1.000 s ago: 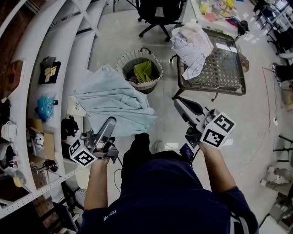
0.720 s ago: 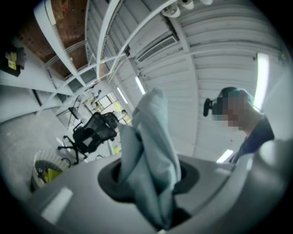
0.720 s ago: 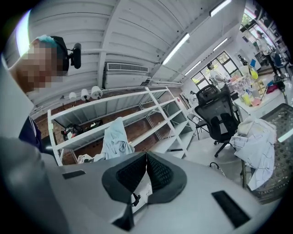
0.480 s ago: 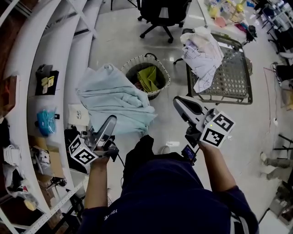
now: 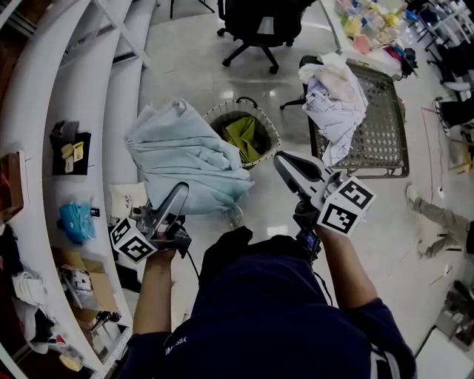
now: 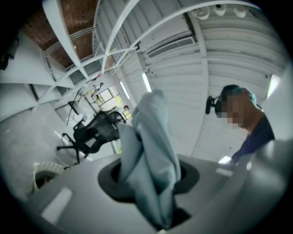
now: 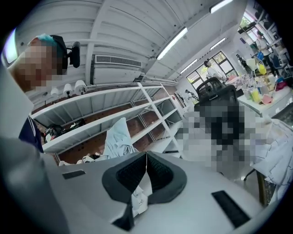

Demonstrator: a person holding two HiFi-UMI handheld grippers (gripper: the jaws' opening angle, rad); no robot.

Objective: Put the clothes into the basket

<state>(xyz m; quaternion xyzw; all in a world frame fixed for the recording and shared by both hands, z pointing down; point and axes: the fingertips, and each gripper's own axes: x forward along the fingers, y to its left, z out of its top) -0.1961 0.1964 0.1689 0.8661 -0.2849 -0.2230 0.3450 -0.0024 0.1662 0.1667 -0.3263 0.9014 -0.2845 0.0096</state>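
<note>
A big light-blue cloth [image 5: 185,159] hangs bunched from my left gripper [image 5: 178,194], which is shut on it. In the left gripper view the cloth [image 6: 153,137] rises in a fold from between the jaws of the left gripper [image 6: 151,183]. The round woven basket [image 5: 275,139] stands on the floor just right of the cloth, with a green garment [image 5: 244,137] inside. My right gripper [image 5: 280,159] hovers near the basket's right front rim. In its own view the right gripper [image 7: 146,155] has its pads meeting at the tip, and nothing hangs from it.
A pile of white clothes [image 5: 337,92] lies on a metal mesh table [image 5: 381,137] right of the basket. A black office chair [image 5: 255,22] stands behind it. White shelving [image 5: 81,111] with small items runs along the left. The person's dark-clad body fills the lower frame.
Both grippers and the blue cloth have come closer to the basket. The cloth's edge now overlaps the basket's left rim in the head view. Neither grip has changed.
</note>
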